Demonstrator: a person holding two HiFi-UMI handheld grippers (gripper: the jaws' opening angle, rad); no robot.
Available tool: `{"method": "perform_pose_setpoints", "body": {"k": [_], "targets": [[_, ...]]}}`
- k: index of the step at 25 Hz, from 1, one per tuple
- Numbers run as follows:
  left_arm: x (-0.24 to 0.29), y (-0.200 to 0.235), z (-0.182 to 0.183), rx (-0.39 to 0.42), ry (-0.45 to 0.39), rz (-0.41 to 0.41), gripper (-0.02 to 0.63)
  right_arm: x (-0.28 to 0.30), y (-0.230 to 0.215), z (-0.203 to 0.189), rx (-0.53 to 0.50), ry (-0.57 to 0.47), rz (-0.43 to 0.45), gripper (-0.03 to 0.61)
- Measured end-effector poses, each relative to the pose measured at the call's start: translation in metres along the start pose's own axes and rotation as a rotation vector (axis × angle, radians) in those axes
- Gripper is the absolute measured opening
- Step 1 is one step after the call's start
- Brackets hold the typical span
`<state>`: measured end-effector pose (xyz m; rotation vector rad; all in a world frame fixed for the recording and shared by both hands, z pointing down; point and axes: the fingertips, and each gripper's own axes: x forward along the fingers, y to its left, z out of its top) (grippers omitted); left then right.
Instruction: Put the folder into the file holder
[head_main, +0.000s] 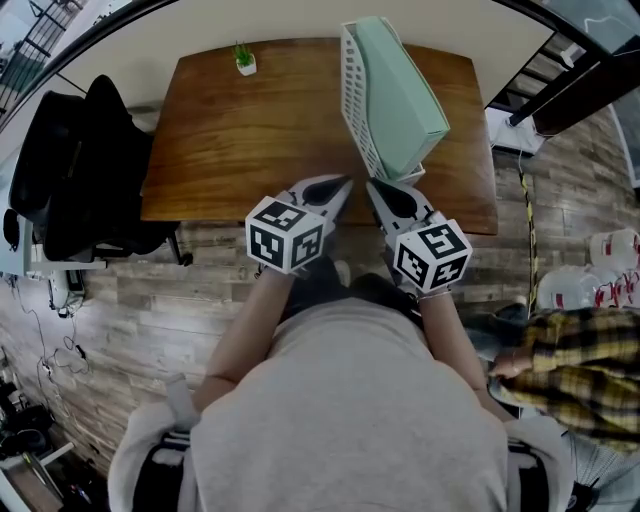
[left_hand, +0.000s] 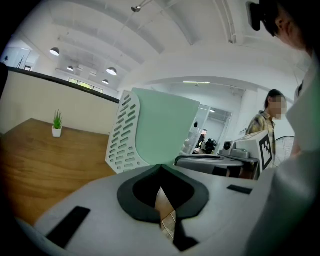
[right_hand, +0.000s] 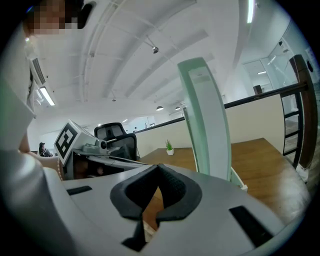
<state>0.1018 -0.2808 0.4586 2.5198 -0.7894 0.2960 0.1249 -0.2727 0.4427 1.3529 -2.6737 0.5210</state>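
Beside the folder (right_hand: 207, 120), file holder (left_hand: 122, 135) slots escape the right gripper view

Pale green folder (head_main: 400, 95) upright inside white slotted file holder (head_main: 352, 85) — on the table's far right.

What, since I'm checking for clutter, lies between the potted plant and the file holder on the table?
Nothing: in the head view only bare wooden table top runs from the potted plant to the file holder.

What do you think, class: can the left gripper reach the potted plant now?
Probably yes: only bare table lies between the left gripper and the potted plant; the file holder stands off to the right.
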Motion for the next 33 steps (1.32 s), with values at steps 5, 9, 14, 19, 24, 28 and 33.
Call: {"method": "perform_pose_setpoints", "body": {"k": [5,9,14,19,24,28,33], "targets": [[0.0005,-0.0001,-0.0003,-0.012,-0.011,-0.005,0.014,0.0019,0.0015,-0.0022,-0.004,0.005,-0.001,0.009],[0.0008,-0.0001,0.0006,-0.014,-0.014,-0.007,0.014,0.0011,0.0001,-0.0019,-0.005,0.005,-0.007,0.009],[0.001,-0.0012,-0.0001,-0.021,-0.014,-0.011,0.014,0.0011,-0.0014,-0.0014,-0.003,0.005,-0.008,0.009],[-0.0004,0.0001,-0.0022,-0.048,-0.02,-0.017,0.014,0.0,-0.0018,-0.0021,0.011,-0.001,-0.013,0.009],[-0.001,-0.0017,-0.0015,-0.046,-0.026,-0.013,0.014,-0.0024,-0.0023,-0.0006,0.005,-0.006,-0.013,0.009],[-0.0015,-0.0019,-0.0021,-0.036,-0.02,-0.014,0.014,-0.0018,-0.0016,0.0001,0.001,-0.011,-0.014,0.009],[-0.0033,-0.0021,-0.0039,-0.045,-0.017,-0.013,0.014,-0.0036,-0.0004,0.002,0.01,-0.023,-0.014,0.009]]}}
